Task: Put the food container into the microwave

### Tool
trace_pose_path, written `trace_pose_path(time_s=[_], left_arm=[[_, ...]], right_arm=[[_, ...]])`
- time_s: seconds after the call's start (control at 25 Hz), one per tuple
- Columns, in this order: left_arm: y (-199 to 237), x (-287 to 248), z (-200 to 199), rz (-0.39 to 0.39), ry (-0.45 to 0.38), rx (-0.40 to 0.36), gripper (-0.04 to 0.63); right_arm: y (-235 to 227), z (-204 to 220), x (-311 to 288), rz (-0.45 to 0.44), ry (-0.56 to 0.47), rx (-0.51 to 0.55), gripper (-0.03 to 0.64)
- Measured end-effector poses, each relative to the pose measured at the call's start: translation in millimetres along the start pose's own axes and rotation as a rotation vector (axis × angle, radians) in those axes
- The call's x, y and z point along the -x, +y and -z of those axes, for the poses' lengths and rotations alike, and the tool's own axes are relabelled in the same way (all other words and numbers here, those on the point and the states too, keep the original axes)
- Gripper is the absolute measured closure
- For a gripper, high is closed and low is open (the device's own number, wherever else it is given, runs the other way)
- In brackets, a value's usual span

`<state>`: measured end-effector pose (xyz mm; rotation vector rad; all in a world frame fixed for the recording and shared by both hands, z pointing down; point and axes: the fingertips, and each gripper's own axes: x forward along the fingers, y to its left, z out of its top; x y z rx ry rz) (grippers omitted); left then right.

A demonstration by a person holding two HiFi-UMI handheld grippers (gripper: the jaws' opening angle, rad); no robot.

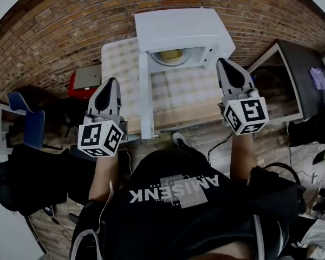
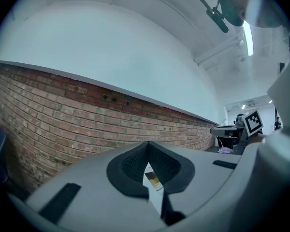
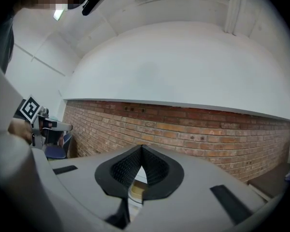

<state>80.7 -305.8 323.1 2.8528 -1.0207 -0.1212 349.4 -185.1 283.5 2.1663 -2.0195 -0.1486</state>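
Note:
The white microwave (image 1: 179,28) stands on a checked table (image 1: 189,93) against the brick wall, with its door (image 1: 145,93) swung open toward me. Inside on the turntable sits the yellowish food container (image 1: 172,55). My left gripper (image 1: 111,81) hovers left of the open door, its jaws shut and empty (image 2: 147,146). My right gripper (image 1: 223,62) is at the microwave's right front corner, also shut on nothing (image 3: 141,149). A slice of the food container (image 3: 137,190) shows through the gap under the right gripper's closed tips.
A red box (image 1: 81,83) and a blue chair (image 1: 27,118) stand to the left. A dark desk (image 1: 298,75) lies to the right. The brick wall (image 1: 70,20) runs behind the table. Cables lie on the floor at my feet.

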Motion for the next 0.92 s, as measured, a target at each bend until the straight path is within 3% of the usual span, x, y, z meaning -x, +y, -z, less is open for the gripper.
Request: trace_pose_path(time_s=[0.92], left_arm=[[27.0, -8.8, -0.2, -0.043, 0.008, 0.002, 0.584]], right_arm=[[-1.4, 1.3, -32.6, -0.014, 0.006, -0.029, 0.577]])
